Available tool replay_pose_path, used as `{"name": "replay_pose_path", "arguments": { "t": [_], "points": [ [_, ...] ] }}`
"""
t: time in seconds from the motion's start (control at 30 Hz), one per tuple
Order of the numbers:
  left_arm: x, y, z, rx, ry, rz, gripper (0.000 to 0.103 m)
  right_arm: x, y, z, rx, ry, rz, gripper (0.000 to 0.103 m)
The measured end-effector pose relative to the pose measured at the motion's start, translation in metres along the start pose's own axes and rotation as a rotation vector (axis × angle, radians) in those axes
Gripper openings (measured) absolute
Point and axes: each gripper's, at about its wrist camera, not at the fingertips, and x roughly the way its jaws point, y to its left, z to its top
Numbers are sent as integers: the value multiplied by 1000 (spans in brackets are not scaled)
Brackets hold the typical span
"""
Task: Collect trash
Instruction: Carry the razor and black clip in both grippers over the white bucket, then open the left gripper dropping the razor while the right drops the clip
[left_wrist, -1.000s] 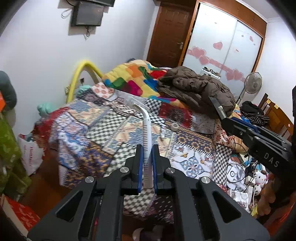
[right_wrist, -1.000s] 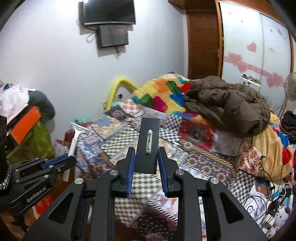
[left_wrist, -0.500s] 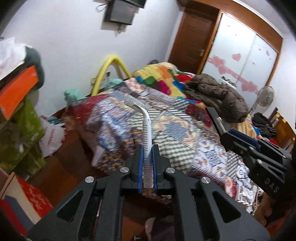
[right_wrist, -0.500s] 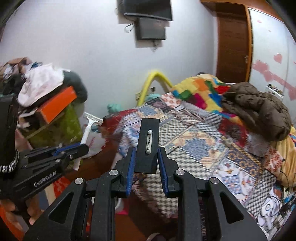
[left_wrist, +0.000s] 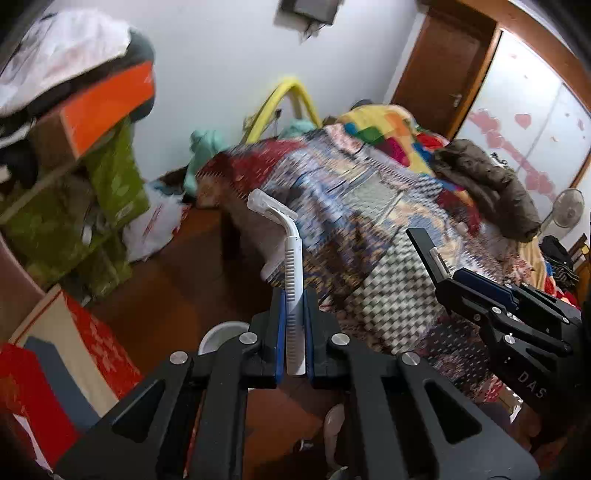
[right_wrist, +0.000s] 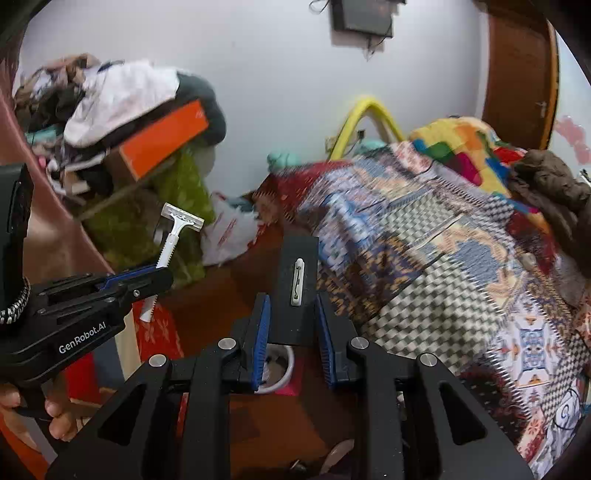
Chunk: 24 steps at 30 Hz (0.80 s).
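A white disposable razor is clamped upright by its handle between the fingers of the left hand-held gripper. A flat black card carrying a small white clip is pinched in the right hand-held gripper. A white bin is seen on the floor just below the right hand-held gripper, and the patterned bed lies ahead to its right.

White ribbed plastic razor; matt black card with a glossy clip; woven patterned cloth bedspread; smooth brown wooden floor; glossy white bin.
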Motion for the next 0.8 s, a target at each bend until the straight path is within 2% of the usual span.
{"name": "replay_pose_path", "arguments": {
  "t": [0.17, 0.43, 0.67, 0.8],
  "points": [
    [28, 33, -19, -38, 74, 44, 8, 37, 19, -11, -43, 85, 12, 23],
    [86, 74, -60, -132, 224, 71, 8, 93, 36, -28, -74, 219, 46, 23],
    [138, 94, -88, -173, 360, 78, 8, 151, 45, -42, -79, 367, 130, 23],
    [162, 101, -95, -194, 419, 72, 8, 176, 52, -42, -92, 407, 141, 23]
  ]
}}
